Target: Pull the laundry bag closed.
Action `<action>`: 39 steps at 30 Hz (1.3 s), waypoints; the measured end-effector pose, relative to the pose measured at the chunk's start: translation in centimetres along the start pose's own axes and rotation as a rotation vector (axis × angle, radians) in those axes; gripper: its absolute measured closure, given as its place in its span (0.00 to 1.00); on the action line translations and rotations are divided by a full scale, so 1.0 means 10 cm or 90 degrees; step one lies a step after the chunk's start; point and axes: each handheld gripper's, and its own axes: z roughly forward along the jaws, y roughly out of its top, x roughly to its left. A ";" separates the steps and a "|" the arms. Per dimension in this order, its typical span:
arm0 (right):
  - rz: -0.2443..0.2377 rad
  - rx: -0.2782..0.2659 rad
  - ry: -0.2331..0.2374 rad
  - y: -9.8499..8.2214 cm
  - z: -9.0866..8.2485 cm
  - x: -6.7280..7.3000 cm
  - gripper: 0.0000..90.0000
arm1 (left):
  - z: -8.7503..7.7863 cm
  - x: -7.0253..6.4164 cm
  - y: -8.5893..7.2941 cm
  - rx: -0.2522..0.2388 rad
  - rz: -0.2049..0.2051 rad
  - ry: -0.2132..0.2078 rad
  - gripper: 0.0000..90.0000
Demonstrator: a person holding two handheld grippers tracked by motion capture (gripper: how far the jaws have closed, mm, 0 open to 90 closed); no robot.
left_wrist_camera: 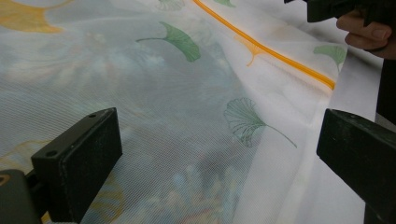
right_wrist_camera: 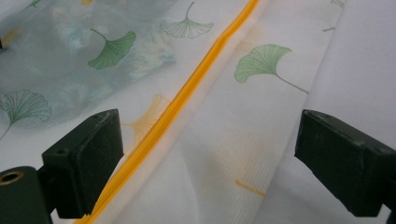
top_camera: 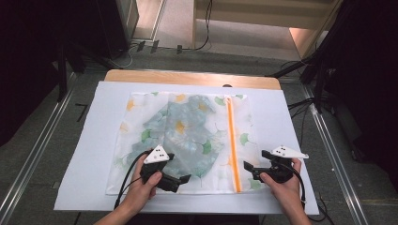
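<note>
now the left claw (top_camera: 187, 178) stands wide open with nothing pinched; in the left gripper view its two black jaws sit far apart at about 8 and 4 o'clock, with the mesh laundry bag (left_wrist_camera: 187, 116) lying loose below the gap. the right claw (top_camera: 247, 165) is likewise spread wide and holds nothing; in the right gripper view the orange zipper (right_wrist_camera: 187, 98) runs from about 1 o'clock down to the inner edge of the jaw at 7 o'clock, and white mesh lies flat under the opening.

seen from the high view, the left claw hovers over the bag's near edge at about 7 o'clock of the bag, pointing toward 3 o'clock, gripped by the left hand (top_camera: 141, 187). the right claw sits just beside the bag's near right corner at about 5 o'clock, pointing toward 9 o'clock at the zipper's lower end, gripped by the right hand (top_camera: 281, 185). the two claws face each other, well apart.

the bag lies flat at the middle of the white sheet (top_camera: 80, 164) that covers the worktop (top_camera: 187, 76). it is white mesh printed with green and orange ginkgo leaves, and a blue-green folded garment (top_camera: 187, 131) shows through it, left of the zipper. the zipper runs from 12 to 6 o'clock near the bag's right side.
</note>
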 end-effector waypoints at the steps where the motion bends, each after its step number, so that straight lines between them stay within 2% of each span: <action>1: 0.000 0.000 -0.001 -0.01 -0.02 -0.01 0.09 | -0.04 0.02 0.00 -0.003 0.003 0.004 0.00; 6: 0.004 -0.002 -0.003 -0.08 -0.13 -0.02 0.08 | -0.28 0.19 -0.05 -0.030 0.000 0.009 0.00; 11: 0.002 -0.002 0.001 -0.14 -0.22 -0.04 0.07 | -0.48 0.37 -0.16 -0.026 -0.004 0.048 0.00; 17: 0.000 0.001 0.001 -0.19 -0.31 -0.07 0.06 | -0.71 0.54 -0.28 -0.030 -0.005 0.082 0.00; 22: -0.001 -0.004 -0.003 -0.23 -0.38 -0.10 0.06 | -0.92 0.68 -0.38 -0.040 -0.025 0.104 0.00; 28: 0.004 -0.015 -0.010 -0.28 -0.51 -0.16 0.06 | -1.13 0.80 -0.48 -0.052 -0.040 0.129 0.00; 30: 0.008 -0.022 -0.032 -0.30 -0.56 -0.18 0.07 | -1.17 0.82 -0.51 -0.053 -0.045 0.132 0.00; 33: 0.023 -0.034 -0.040 -0.33 -0.64 -0.23 0.07 | -1.25 0.84 -0.54 -0.053 -0.049 0.137 0.00; 36: 0.029 -0.033 -0.044 -0.38 -0.71 -0.27 0.07 | -1.31 0.86 -0.57 -0.055 -0.059 0.147 0.00; 39: 0.033 -0.023 -0.048 -0.43 -0.74 -0.31 0.07 | -1.36 0.90 -0.56 -0.074 -0.075 0.154 0.00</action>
